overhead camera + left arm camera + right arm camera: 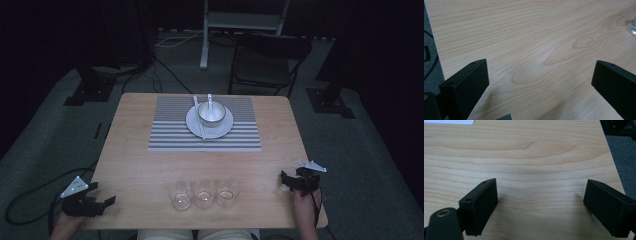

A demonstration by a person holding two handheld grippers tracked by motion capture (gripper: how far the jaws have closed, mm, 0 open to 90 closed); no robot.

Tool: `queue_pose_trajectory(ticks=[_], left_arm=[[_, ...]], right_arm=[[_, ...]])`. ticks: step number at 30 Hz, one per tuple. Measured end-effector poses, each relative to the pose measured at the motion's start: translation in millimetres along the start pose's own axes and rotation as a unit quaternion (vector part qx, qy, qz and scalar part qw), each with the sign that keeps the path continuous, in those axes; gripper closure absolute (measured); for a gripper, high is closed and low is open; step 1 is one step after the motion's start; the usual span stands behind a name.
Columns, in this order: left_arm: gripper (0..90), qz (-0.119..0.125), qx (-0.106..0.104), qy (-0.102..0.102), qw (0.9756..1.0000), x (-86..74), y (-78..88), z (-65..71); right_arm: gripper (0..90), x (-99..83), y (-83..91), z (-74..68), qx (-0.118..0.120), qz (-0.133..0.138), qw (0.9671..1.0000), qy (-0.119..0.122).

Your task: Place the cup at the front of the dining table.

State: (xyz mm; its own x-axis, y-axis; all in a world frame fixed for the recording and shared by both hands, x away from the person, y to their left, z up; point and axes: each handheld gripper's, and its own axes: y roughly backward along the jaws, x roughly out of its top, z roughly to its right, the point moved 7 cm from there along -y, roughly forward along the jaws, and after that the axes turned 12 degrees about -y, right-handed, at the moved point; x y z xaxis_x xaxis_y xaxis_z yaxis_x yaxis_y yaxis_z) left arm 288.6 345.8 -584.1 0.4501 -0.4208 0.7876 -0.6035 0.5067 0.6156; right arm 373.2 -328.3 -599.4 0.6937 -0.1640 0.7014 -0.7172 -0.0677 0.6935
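Three clear glasses point(204, 193) stand in a row near the table's front edge. Farther back, a white bowl point(211, 114) with a spoon in it sits on a white plate point(192, 121), which lies on a grey striped placemat point(170, 131). My left gripper point(105, 204) rests at the front left corner of the table, jaws wide open over bare wood point(540, 63). At the front right, my right gripper point(286, 181) is open too, with nothing between its jaws point(541, 192).
The wooden table point(140, 170) has its right edge close to my right gripper. A black folding chair point(267, 62) and a white stand point(205, 35) are beyond the far edge. Cables trail on the grey floor at the left.
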Motion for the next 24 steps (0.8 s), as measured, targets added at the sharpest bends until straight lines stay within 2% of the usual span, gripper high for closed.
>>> queue_pose_trajectory(ticks=[5,18,24], left_arm=[[1.7,-0.002,-0.01,-0.009,0.9999,3.3,-2.1,5.7],[1.7,0.009,-0.028,-0.014,0.9995,14.2,-5.0,14.6],[1.7,0.009,-0.042,-0.023,0.9988,22.0,-8.6,24.3]], right_arm=[[11.6,0.0,0.0,0.0,0.0,0.0,1.0,0.0],[11.6,0.0,0.0,0.0,0.0,0.0,1.0,0.0],[11.6,0.0,0.0,0.0,0.0,0.0,1.0,0.0]])
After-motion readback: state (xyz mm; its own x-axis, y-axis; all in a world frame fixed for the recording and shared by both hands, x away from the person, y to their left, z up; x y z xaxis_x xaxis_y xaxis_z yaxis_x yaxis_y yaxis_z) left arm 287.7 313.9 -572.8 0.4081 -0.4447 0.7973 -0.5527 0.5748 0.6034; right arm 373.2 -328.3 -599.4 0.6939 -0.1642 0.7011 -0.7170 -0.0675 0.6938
